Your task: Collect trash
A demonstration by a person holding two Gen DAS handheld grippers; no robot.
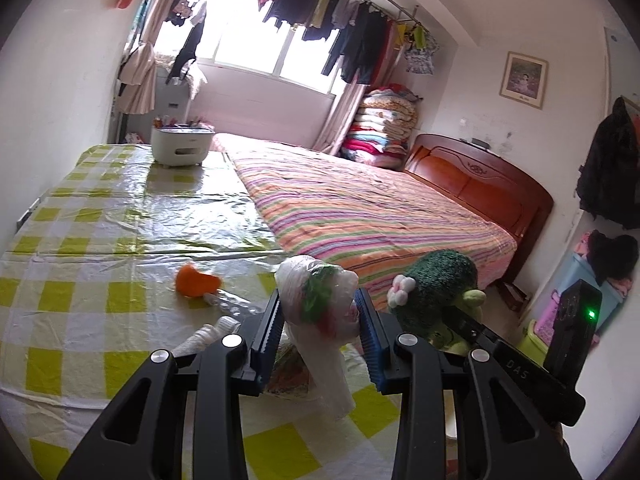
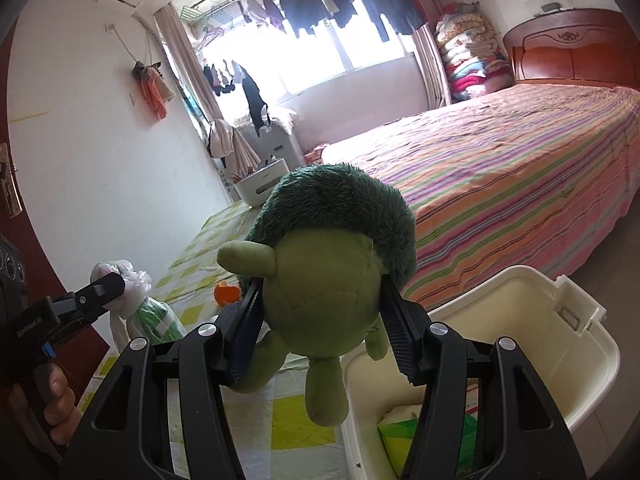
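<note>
My left gripper [image 1: 320, 312] is shut on a crumpled clear plastic bag [image 1: 320, 300] with green and pink contents, held just above the checked table [image 1: 100, 240]. In the right wrist view the same bag [image 2: 136, 300] hangs from the left gripper at the left edge. My right gripper [image 2: 320, 312] is shut on a green plush toy [image 2: 324, 280] with a dark fuzzy top, held over the near rim of a cream plastic bin [image 2: 520, 340]. That toy [image 1: 436, 292] shows to the right in the left wrist view. An orange scrap [image 1: 198, 282] and white crumpled wrappers [image 1: 208, 332] lie on the table.
A white storage box [image 1: 180, 146] stands at the table's far end. A bed with a striped cover [image 1: 360, 208] runs along the table's right side. The cream bin holds green and white packaging [image 2: 404, 432]. A person's hand [image 2: 56, 396] grips the left tool's handle.
</note>
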